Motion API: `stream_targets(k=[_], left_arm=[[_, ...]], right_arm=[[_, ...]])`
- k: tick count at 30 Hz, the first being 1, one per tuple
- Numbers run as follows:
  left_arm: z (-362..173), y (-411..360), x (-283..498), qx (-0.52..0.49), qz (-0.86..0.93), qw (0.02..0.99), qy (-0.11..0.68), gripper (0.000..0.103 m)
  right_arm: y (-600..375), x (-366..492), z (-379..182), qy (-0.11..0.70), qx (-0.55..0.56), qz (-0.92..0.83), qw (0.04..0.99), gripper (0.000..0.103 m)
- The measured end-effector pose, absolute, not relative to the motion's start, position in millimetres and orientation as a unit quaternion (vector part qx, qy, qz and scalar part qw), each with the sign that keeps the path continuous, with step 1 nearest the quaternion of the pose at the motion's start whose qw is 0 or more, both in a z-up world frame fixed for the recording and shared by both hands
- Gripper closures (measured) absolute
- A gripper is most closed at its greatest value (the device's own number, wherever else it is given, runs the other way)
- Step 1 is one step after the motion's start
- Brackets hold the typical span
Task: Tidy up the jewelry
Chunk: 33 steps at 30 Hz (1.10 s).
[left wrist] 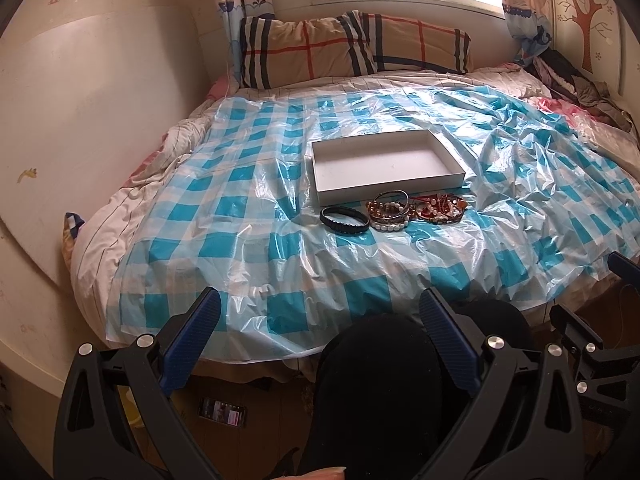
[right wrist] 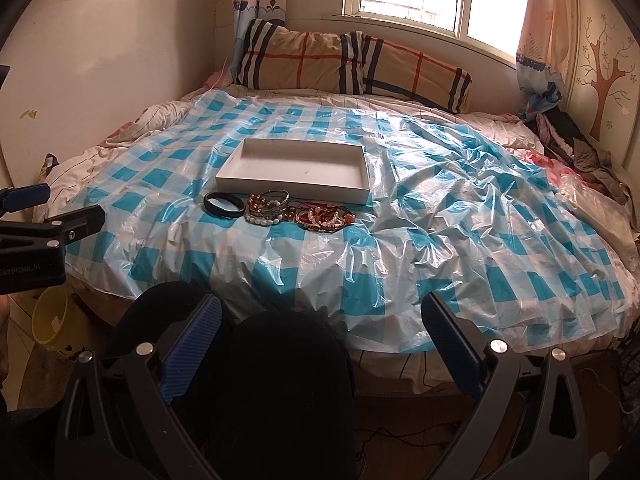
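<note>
An empty white shallow box (left wrist: pixel 384 164) (right wrist: pixel 296 170) lies on a blue-and-white checked plastic sheet (left wrist: pixel 280 264) (right wrist: pixel 440 240) spread over a bed. In front of it lie a black bangle (left wrist: pixel 344 220) (right wrist: pixel 224 203), a heap of white and brown bead bracelets (left wrist: pixel 390 212) (right wrist: pixel 266 208) and a heap of red and orange bracelets (left wrist: pixel 440 208) (right wrist: pixel 324 216). My left gripper (left wrist: pixel 320 320) is open and empty, held back at the bed's near edge above dark-clothed knees. My right gripper (right wrist: pixel 320 324) is open and empty, likewise back from the jewelry.
Plaid pillows (left wrist: pixel 352 46) (right wrist: pixel 352 64) lie at the head under a window. A heap of clothes (left wrist: pixel 576 84) (right wrist: pixel 580 148) sits at the far right. A phone (left wrist: pixel 222 411) lies on the floor. A yellow bin (right wrist: pixel 50 316) stands at left.
</note>
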<state>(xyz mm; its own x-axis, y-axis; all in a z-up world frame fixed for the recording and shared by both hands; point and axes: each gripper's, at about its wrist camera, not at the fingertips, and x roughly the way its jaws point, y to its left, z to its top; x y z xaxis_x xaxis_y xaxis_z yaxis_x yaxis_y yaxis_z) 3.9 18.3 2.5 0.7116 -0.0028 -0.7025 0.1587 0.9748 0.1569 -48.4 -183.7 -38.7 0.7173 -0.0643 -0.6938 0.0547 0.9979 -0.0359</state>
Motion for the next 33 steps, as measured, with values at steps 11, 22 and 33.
stream_targets(k=[11,22,33], left_arm=[[-13.6,-3.6,6.6,0.119,-0.040,0.914,0.386,0.008],[-17.4,-13.7,6.5,0.124,-0.041,0.912,0.389,0.008],[-20.3,-19.0,5.3,0.120,-0.045,0.911,0.391,0.008]], right_arm=[[-192.0,-39.2,-43.5,0.395,-0.009,-0.064,0.916,0.007],[-198.0,-36.2,-44.0,0.398,-0.016,-0.079,0.914,0.007],[-203.1,-37.1,-42.5,0.395,-0.013,-0.083,0.915,0.007]])
